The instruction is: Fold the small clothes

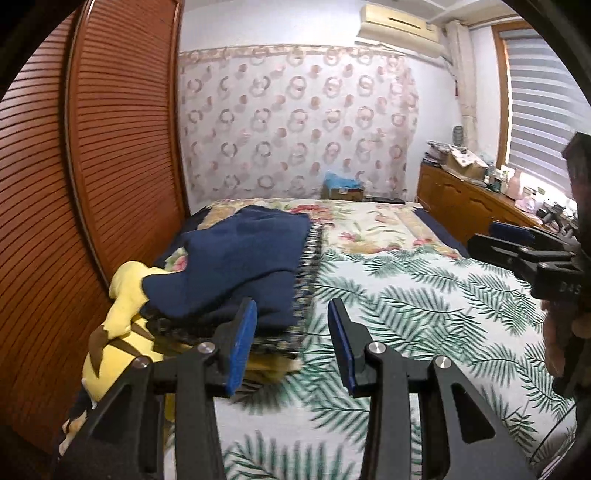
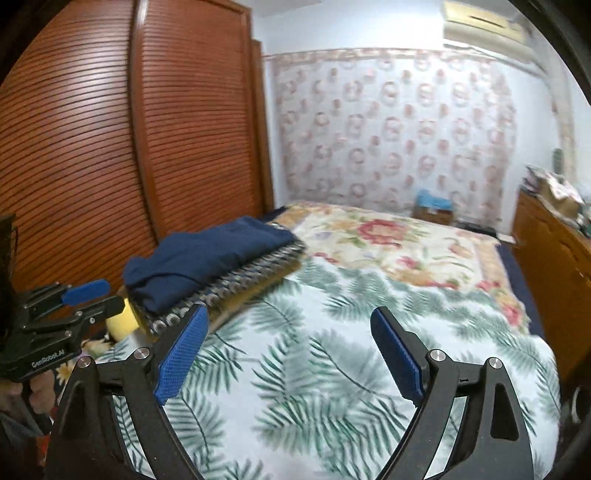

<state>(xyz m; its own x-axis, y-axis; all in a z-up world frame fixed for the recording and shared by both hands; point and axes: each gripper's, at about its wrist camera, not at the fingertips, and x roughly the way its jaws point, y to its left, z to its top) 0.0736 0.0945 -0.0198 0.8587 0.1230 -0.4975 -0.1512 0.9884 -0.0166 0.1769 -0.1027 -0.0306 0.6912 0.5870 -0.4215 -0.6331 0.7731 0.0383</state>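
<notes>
Right gripper (image 2: 290, 349) at bottom centre, blue pads spread wide, nothing between them, above palm-leaf bedspread (image 2: 332, 369). Left gripper (image 2: 94, 295) at left edge, held in hand (image 2: 26, 395), its two fingers apart, nothing gripped. Navy garment (image 2: 207, 254) folded, lying on top of patterned folded cloth (image 2: 236, 284) at bed's left side. Yellow object (image 2: 123, 321) just beside stack, near left gripper's tips. Louvred wooden wardrobe doors (image 2: 110, 129) behind. Air conditioner (image 2: 484, 26) top right. View blurred.
</notes>
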